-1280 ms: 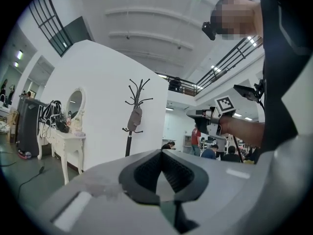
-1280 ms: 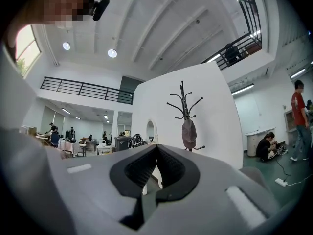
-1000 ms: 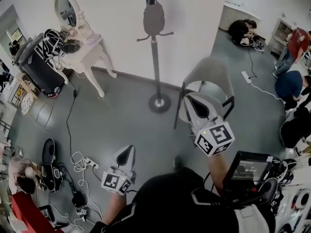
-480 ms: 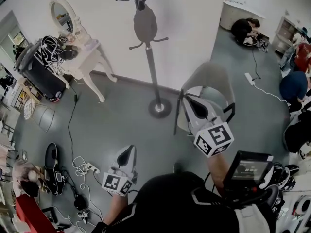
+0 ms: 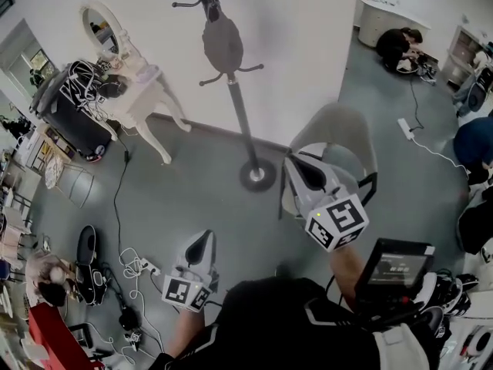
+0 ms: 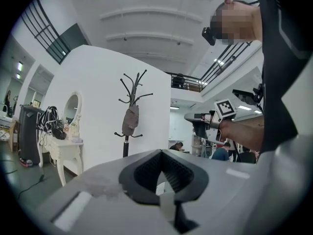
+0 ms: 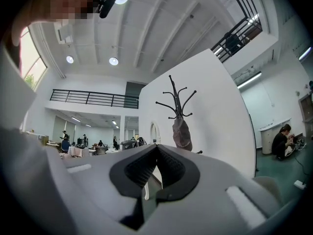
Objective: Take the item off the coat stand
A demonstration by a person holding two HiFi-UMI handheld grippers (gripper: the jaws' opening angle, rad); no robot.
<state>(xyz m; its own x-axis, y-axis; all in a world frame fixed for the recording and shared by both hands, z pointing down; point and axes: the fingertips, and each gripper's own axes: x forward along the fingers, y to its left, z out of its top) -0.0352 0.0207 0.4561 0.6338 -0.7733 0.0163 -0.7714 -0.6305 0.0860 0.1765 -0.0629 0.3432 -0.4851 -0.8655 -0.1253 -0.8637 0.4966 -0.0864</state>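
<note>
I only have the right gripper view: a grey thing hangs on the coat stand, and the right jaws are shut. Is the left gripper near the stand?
Observer: No. The left gripper is low beside the person's body, jaws shut on nothing.
Operator: What's under the right gripper?
Observer: The right gripper hovers over a grey chair, which stands just right of the base of the coat stand.
Operator: Any floor clutter?
Observer: Cables and a power strip lie on the person's left, away from the stand.
</note>
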